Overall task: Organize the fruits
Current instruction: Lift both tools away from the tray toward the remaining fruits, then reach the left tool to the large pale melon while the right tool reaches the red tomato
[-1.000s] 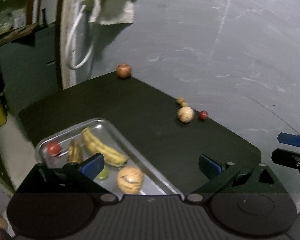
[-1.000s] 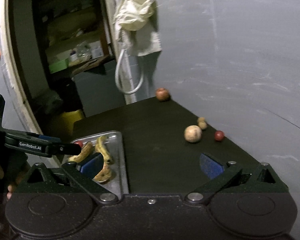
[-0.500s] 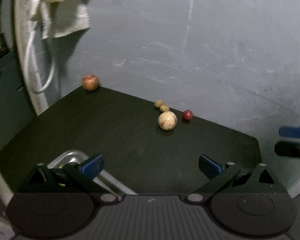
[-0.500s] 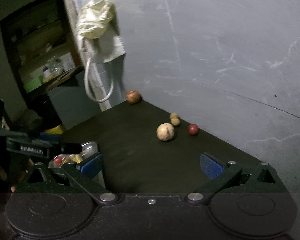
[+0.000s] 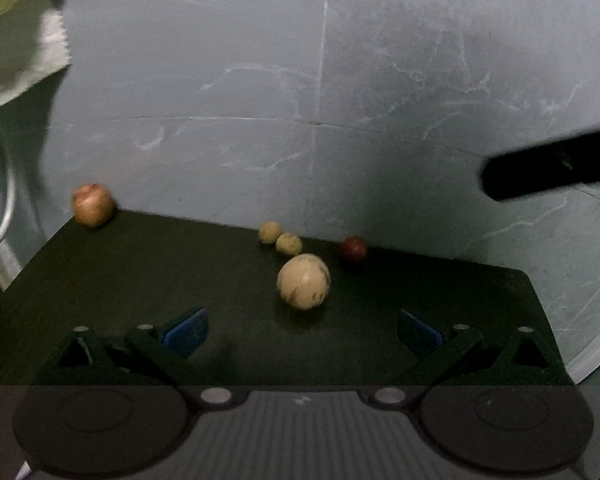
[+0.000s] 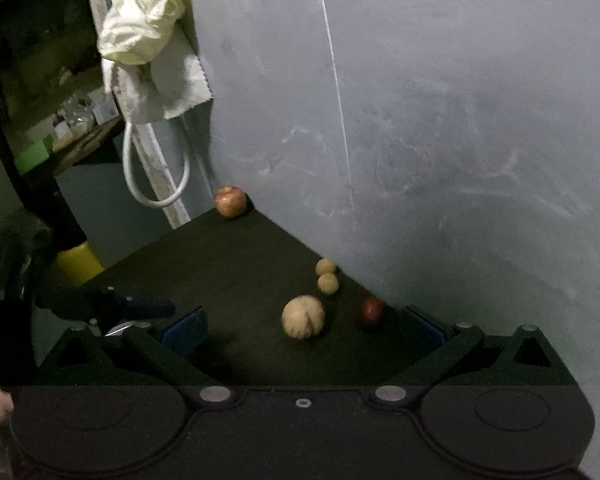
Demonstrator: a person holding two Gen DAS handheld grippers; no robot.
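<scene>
While both lie spread and empty, pale round fruit [image 5: 303, 287] just ahead, between left gripper [image 5: 302, 326] and right gripper [image 6: 302, 326].

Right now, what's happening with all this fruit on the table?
A person holds two grippers over a dark table, sorting fruit. Both the left gripper and the right gripper are open and empty. Ahead of them lie a pale round fruit, two small tan fruits, a small red fruit and an apple at the far corner.
</scene>
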